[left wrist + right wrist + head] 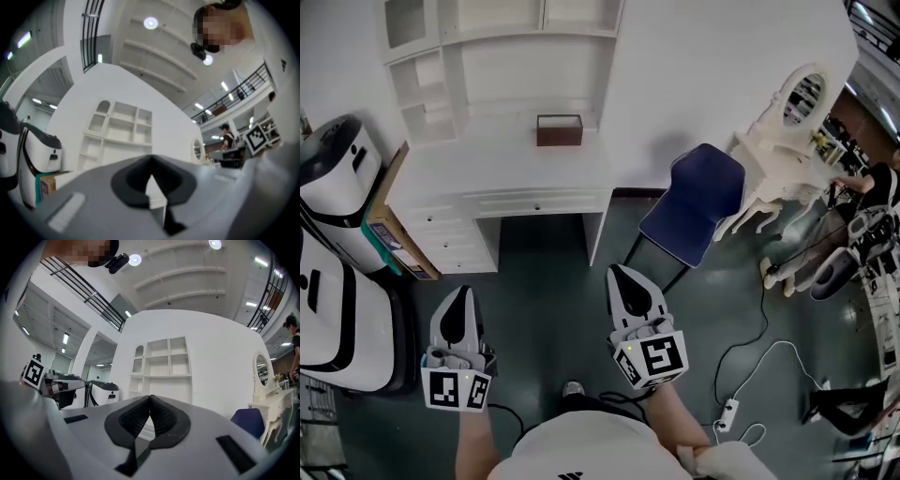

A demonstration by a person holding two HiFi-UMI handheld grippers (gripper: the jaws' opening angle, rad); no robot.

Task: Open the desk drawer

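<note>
Head view | left gripper (pixel 461 295) jaws together | right gripper (pixel 622 277) jaws together | desk drawer (pixel 536 203) closed | square-marker cube (pixel 654 359)

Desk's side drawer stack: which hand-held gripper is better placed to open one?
Left, probably. The left hand-held gripper points straight at the drawer stack; the right hand-held gripper sits off toward the blue chair. Both shut, empty.

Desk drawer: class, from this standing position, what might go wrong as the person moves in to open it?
The left gripper and right gripper are both shut; they could bump the drawer knob instead of gripping it. The blue chair beside the desk may get clipped. The cabled power strip on the floor could catch a foot.
</note>
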